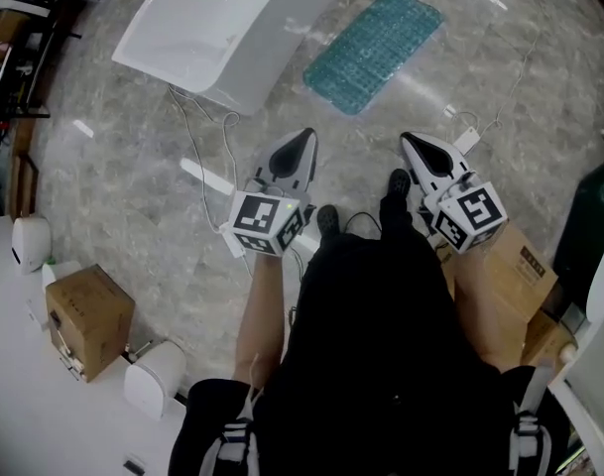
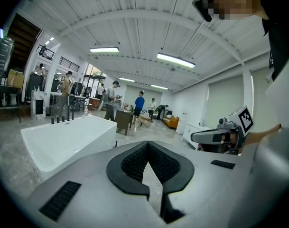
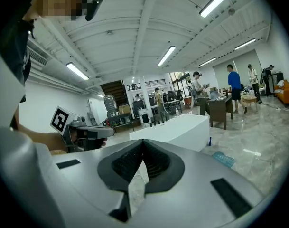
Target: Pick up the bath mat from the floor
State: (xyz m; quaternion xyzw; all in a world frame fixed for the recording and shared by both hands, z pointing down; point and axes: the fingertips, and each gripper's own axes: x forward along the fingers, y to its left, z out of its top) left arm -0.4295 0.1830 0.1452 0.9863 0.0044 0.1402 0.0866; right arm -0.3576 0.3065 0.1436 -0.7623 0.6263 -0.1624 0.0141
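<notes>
you are holding both grippers in front of your body, pointing forward and well above the floor [image 1: 133, 196]. the left gripper [image 1: 305, 137] is showing its jaws pressed together with nothing between them. the right gripper [image 1: 407, 140] is looking the same, tips meeting and empty. the bath mat [image 1: 373, 48] is lying flat on the floor, well ahead of both jaw tips and about between their two lines. the white bathtub [image 1: 202, 28] is standing just beside the mat, ahead of the left jaws. i think you are only approaching, so the jaws are resting shut. for the pick, they are needing to spread and come down to a mat edge.
</notes>
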